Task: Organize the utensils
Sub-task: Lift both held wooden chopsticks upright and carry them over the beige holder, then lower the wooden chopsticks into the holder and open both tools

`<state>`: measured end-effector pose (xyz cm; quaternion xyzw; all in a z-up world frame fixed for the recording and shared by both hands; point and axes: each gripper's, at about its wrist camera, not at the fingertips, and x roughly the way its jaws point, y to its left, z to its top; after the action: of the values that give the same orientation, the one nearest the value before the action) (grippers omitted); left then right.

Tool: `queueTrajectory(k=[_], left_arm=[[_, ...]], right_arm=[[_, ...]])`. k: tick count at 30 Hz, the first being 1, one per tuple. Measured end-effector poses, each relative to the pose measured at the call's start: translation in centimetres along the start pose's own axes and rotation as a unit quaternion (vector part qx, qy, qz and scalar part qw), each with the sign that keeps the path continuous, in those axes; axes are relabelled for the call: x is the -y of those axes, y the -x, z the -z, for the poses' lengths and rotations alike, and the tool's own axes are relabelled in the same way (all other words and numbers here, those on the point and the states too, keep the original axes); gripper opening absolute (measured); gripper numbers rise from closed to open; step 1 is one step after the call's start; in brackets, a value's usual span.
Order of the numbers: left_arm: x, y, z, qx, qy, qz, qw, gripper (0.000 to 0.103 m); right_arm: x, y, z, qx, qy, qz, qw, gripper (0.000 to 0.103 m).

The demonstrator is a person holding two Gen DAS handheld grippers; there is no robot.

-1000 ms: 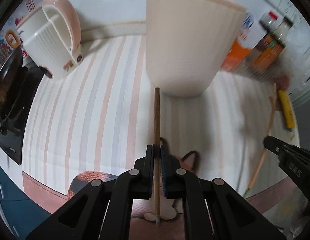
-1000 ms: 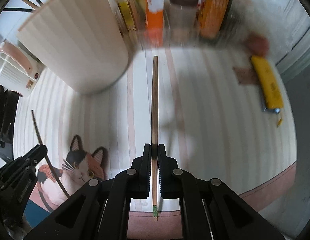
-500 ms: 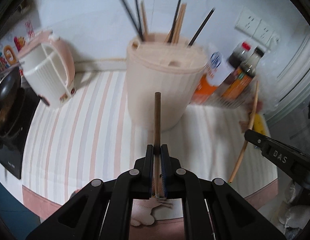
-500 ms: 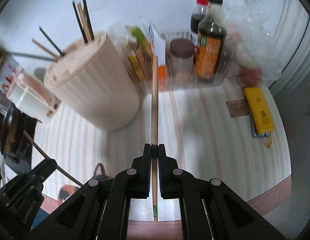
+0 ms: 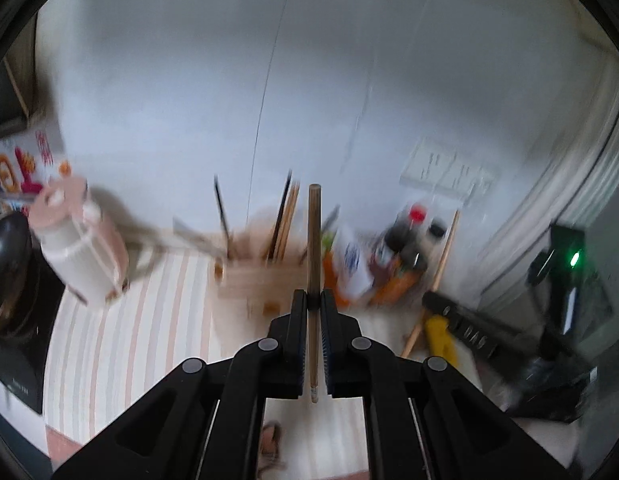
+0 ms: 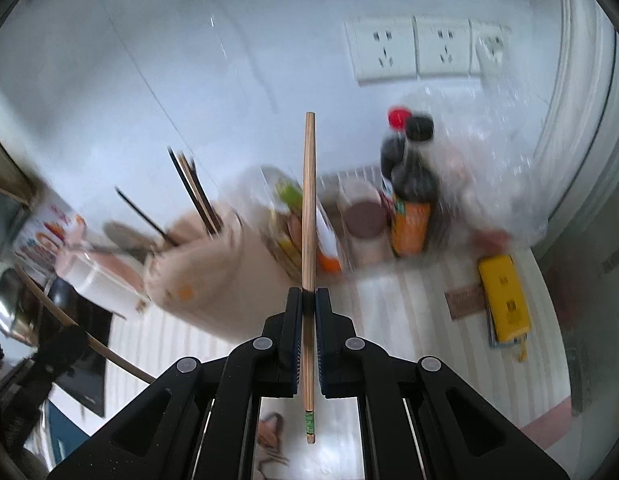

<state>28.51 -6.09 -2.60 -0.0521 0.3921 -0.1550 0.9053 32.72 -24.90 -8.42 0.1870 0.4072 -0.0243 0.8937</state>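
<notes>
Now each gripper, left (image 5: 314, 304) and right (image 6: 308, 302), is clamped on 1 chopstick (image 5: 314, 248) (image 6: 309, 208) pointing forward; the holder (image 6: 213, 272) stands ahead, below and left of both tips.

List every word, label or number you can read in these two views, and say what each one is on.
"DAS", seen upside down: on the black right gripper in the left wrist view.
Red and orange characters on the white poster: too blurred to read.
Label on the orange-labelled dark sauce bottle: blurred, unreadable.
Dark print on the flat yellow case: too small to read.
Small brown card: unreadable.
</notes>
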Motion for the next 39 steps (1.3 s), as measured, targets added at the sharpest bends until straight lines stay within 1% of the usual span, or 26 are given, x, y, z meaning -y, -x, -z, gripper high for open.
queueTrajectory(k=[4, 7, 11, 15, 21, 23, 28, 32, 37, 39], left_arm=[[-0.5, 0.9, -4.5, 0.042, 0.008, -0.013, 0.999, 0.004], [-1.6, 0.6, -7.1, 0.059, 0.015, -0.029, 0.9977, 0.004], [-3.4, -1.3, -10.0, 0.064, 0.026, -0.052, 0.9963, 0.004], [-5.0, -3.9, -11.2, 0.052, 0.036, -0.063, 0.996, 0.004], [-6.8, -8.2, -11.3, 0.008, 0.052, -0.062, 0.9966, 0.004], [-7.0, -8.6, -11.5, 0.011, 0.052, -0.071, 0.996, 0.005], [-7.4, -9.2, -12.2, 0.007, 0.059, -0.064, 0.9962, 0.005], [-7.2, -9.3, -12.6, 0.018, 0.049, -0.066, 0.9964, 0.004], [-7.3, -9.9, -12.6, 0.014, 0.043, -0.062, 0.997, 0.004], [-7.2, -9.9, -12.8, 0.019, 0.039, -0.065, 0.9969, 0.004]], right_arm=[[-1.2, 1.0, -3.8, 0.033, -0.004, -0.021, 0.999, 0.007], [-2.6, 1.1, -6.4, 0.059, -0.009, -0.04, 0.997, 0.007], [-5.3, 0.4, -9.0, 0.09, -0.002, -0.057, 0.994, 0.007], [-8.5, -1.7, -10.8, 0.112, 0.014, -0.067, 0.991, 0.007], [-11.1, -6.2, -11.6, 0.115, 0.033, -0.07, 0.99, 0.007], [-11.6, -7.5, -11.5, 0.116, 0.04, -0.068, 0.99, 0.006], [-11.7, -10.4, -10.8, 0.11, 0.045, -0.058, 0.991, 0.006], [-11.0, -10.8, -10.6, 0.11, 0.032, -0.057, 0.992, 0.007], [-10.7, -10.2, -10.4, 0.117, 0.037, -0.051, 0.991, 0.007], [-10.6, -10.1, -10.3, 0.12, 0.037, -0.051, 0.991, 0.007]])
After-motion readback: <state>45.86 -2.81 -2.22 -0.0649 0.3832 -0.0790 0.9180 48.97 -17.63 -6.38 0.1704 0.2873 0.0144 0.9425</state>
